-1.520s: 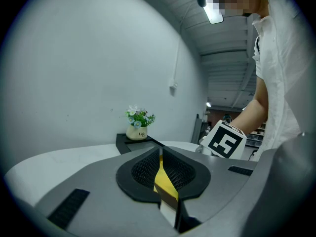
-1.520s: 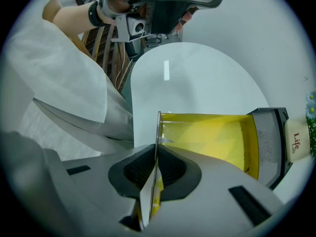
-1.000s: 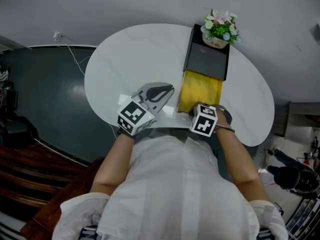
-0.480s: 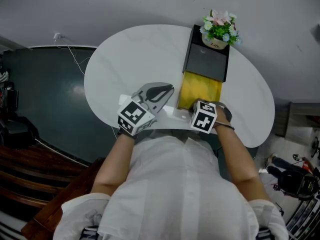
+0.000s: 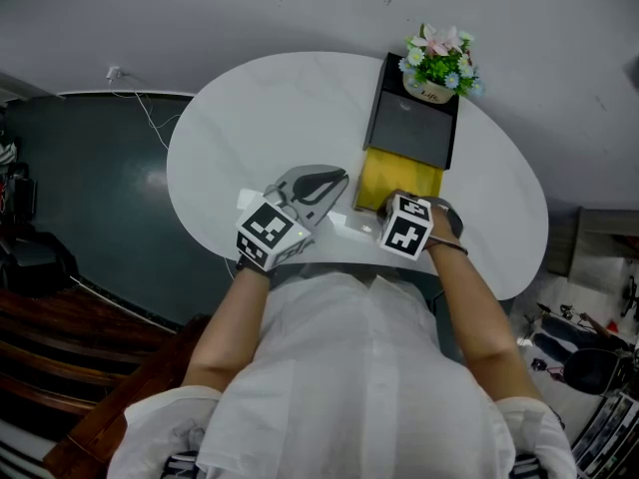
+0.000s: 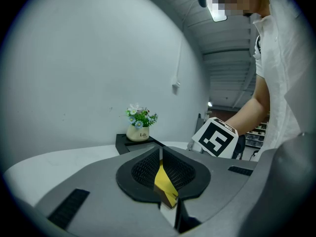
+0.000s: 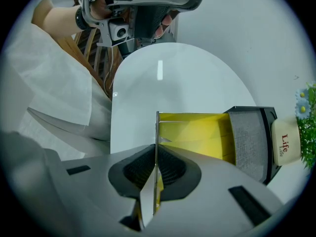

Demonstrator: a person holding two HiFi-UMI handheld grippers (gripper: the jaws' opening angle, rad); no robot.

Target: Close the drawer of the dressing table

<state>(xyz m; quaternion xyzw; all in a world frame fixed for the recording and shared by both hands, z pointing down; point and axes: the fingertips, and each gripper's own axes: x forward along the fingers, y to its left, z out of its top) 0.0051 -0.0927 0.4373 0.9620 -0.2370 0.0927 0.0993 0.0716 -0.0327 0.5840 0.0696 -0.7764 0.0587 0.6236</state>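
Note:
The yellow drawer sticks part-way out of the black box on the white oval table. My right gripper is shut on the drawer's thin front wall, its pads pressed against both sides; the yellow inside stretches away to the black box. My left gripper rests over the table just left of the drawer, shut with nothing held. In the left gripper view a strip of the yellow drawer shows past the closed left gripper.
A small pot of flowers stands on top of the black box at the table's far edge. The person's white-shirted body presses against the table's near edge. Dark floor with a cable lies to the left.
The drawer has slid further into the black box, so less yellow shows. My right gripper has moved forward with it. The left gripper has stayed where it was.

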